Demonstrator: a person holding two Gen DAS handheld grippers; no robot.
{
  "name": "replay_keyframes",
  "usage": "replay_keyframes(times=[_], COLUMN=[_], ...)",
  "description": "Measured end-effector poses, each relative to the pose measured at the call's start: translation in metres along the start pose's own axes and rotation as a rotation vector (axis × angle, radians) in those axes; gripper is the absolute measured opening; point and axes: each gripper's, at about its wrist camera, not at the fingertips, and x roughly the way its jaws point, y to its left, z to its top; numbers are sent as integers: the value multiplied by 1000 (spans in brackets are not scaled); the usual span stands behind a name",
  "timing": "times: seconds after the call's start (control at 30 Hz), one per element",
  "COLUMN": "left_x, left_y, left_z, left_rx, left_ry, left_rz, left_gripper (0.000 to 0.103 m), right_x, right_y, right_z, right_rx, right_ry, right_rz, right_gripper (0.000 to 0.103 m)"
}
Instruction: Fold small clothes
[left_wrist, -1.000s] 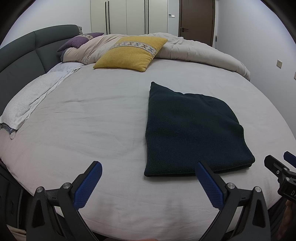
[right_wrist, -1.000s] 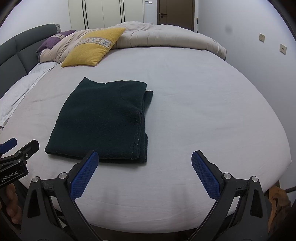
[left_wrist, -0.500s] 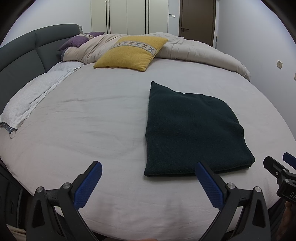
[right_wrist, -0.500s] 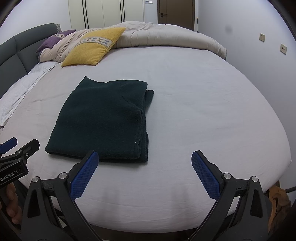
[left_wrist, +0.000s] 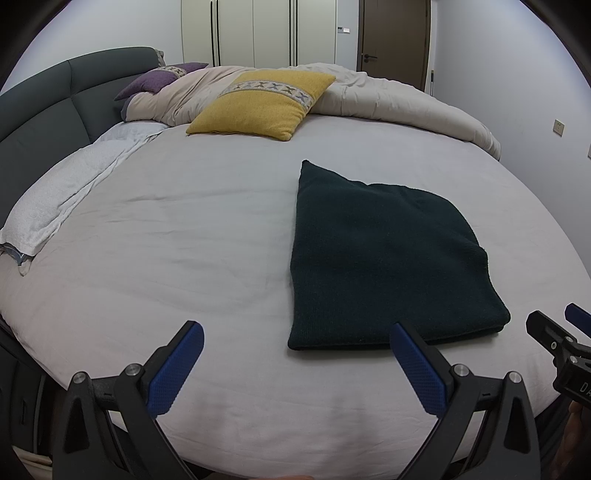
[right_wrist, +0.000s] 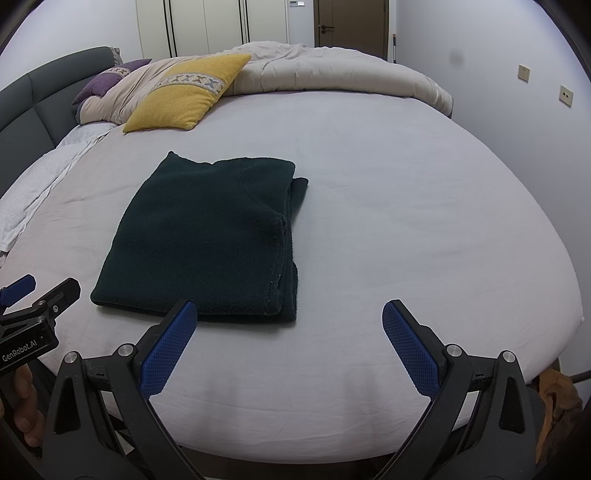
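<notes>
A dark green knitted garment (left_wrist: 384, 254) lies folded into a flat rectangle on the pale bed sheet (left_wrist: 177, 236). It also shows in the right wrist view (right_wrist: 207, 236), with layered edges along its right side. My left gripper (left_wrist: 295, 363) is open and empty, held near the bed's front edge, left of the garment's near edge. My right gripper (right_wrist: 290, 343) is open and empty, near the front edge, just in front of the garment's near right corner. Each gripper shows at the edge of the other's view.
A yellow cushion (left_wrist: 262, 105), a purple pillow (left_wrist: 159, 79) and a beige duvet (left_wrist: 399, 99) lie at the far side of the bed. A white towel (left_wrist: 62, 195) lies along the left by the dark headboard (left_wrist: 40, 107). Walls stand at right.
The right wrist view has shifted very slightly, so the garment sits marginally further right in it. Both grippers stay open and empty; the garment has not moved.
</notes>
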Motion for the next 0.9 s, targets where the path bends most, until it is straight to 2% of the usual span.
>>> replay_keyframes(times=[0.9], left_x=[0], left_y=[1], left_z=[-1], left_rx=[0], left_ry=[0], left_rz=[-3], left_gripper=[103], right_x=[3], right_y=[2], right_z=[-6], right_rx=[10], right_ry=[12], right_rz=[13], right_gripper=[102])
